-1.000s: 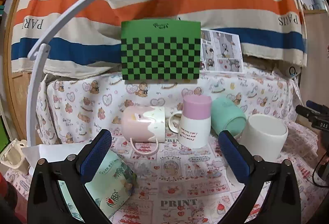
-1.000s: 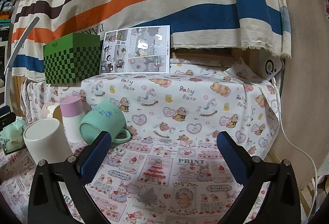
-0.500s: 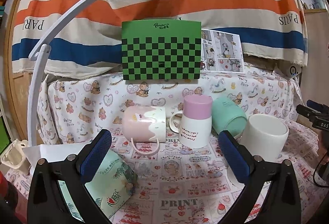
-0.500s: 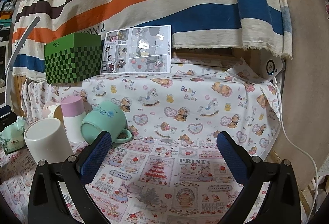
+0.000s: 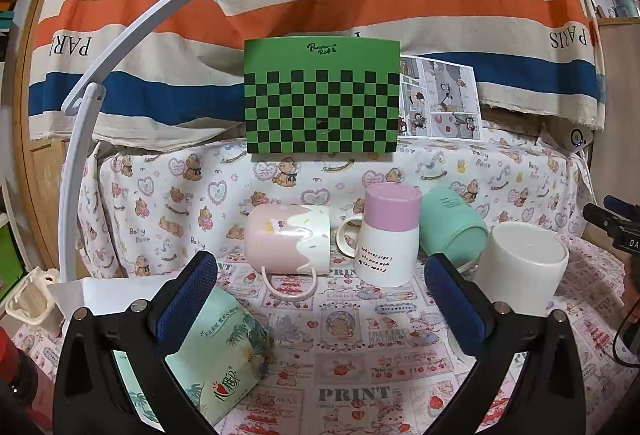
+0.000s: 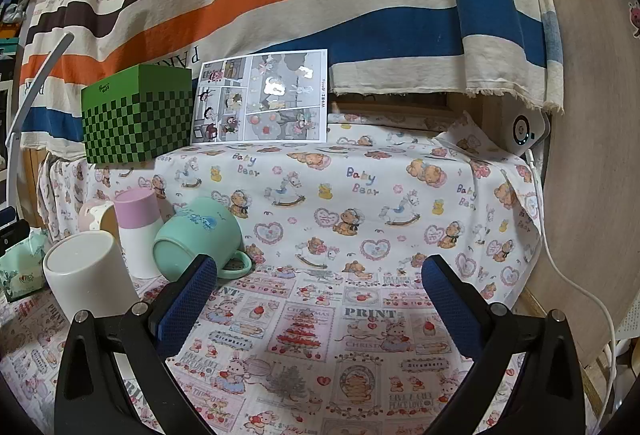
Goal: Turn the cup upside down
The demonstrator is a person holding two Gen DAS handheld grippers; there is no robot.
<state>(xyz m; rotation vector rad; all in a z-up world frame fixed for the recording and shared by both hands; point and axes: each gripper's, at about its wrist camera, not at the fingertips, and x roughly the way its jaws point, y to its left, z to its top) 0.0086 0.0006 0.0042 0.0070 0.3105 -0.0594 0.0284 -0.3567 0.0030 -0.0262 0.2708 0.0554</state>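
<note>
Several cups sit in a row on the printed cloth. A pink-and-white mug (image 5: 286, 243) lies on its side, handle toward me. A pink-topped white mug (image 5: 388, 235) stands upside down. A mint green mug (image 5: 452, 227) lies on its side; it also shows in the right wrist view (image 6: 198, 235). A plain white cup (image 5: 520, 267) stands upside down, and the right wrist view (image 6: 86, 275) shows it too. My left gripper (image 5: 320, 299) is open and empty, short of the cups. My right gripper (image 6: 320, 299) is open and empty, to the right of the cups.
A green checkered box (image 5: 322, 97) and a comic card (image 5: 440, 101) stand on the raised ledge behind. A tissue pack (image 5: 218, 351) lies at the front left. A white lamp arm (image 5: 80, 155) rises on the left. A white cable (image 6: 580, 287) runs down the right.
Both views shifted only slightly; the scene sits a little lower in the frames. No cup has moved and both grippers stay open.
</note>
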